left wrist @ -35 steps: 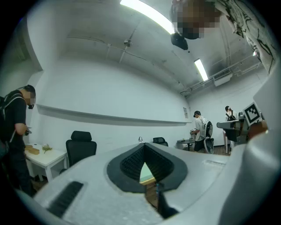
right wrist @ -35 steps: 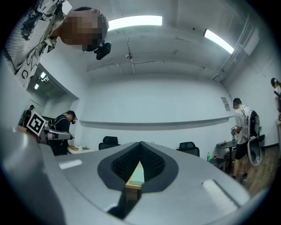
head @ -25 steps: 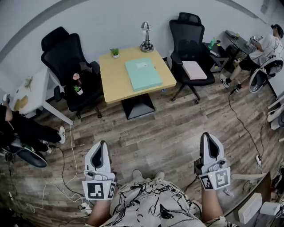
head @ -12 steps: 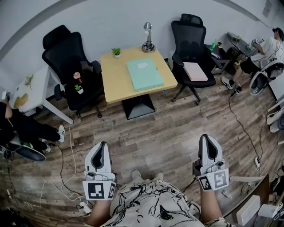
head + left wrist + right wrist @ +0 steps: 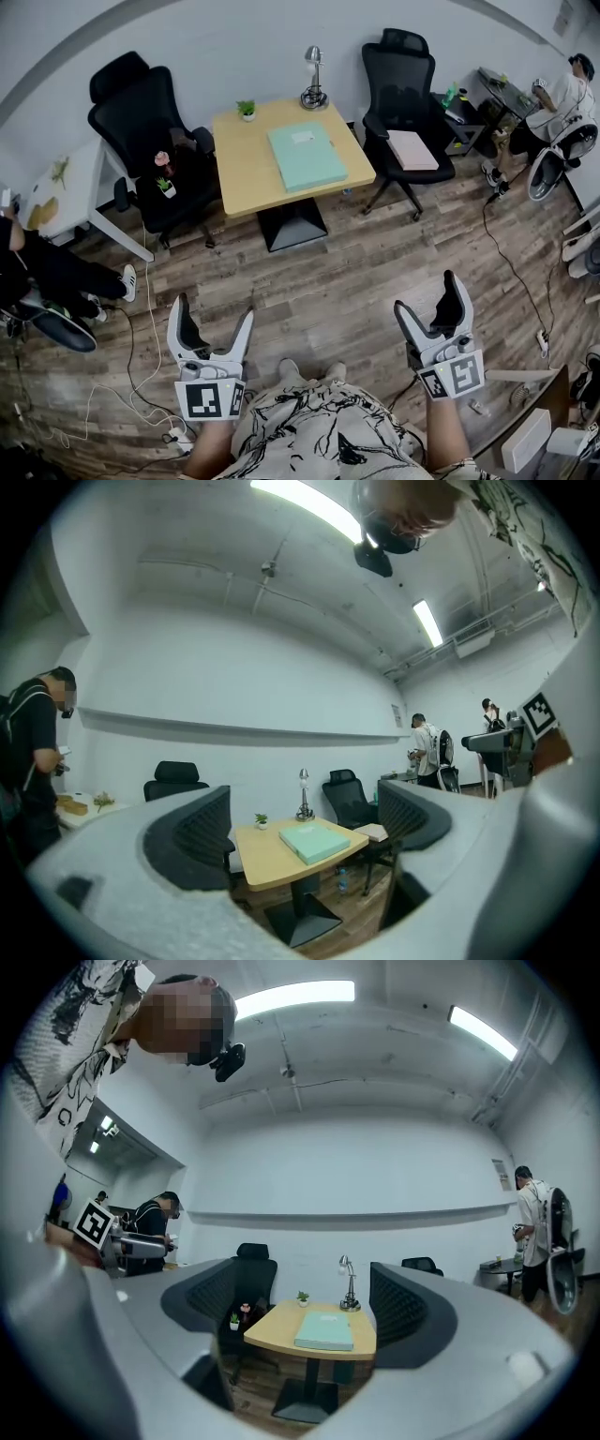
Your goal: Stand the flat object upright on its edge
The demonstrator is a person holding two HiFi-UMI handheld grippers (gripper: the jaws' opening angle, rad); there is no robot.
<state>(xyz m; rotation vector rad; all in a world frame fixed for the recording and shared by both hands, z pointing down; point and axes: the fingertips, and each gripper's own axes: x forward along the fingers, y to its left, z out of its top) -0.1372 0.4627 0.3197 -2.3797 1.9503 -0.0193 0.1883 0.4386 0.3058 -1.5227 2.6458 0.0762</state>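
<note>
Both pairs of tongs were closed a second ago and have just been opening, with nothing between the jaws.

From the head view, the left tongs and right tongs are spread wide over the wooden floor at six o'clock. The teal folder lies flat on the yellow counter at twelve o'clock, well apart from both. A desk lamp stands at the counter's one o'clock corner and a small plant at eleven o'clock.

In the left gripper view, the open jaws frame the far counter, the folder flat on its right half.

The right gripper view shows the same: jaws apart and empty, the folder flat on the counter beyond them.
</note>
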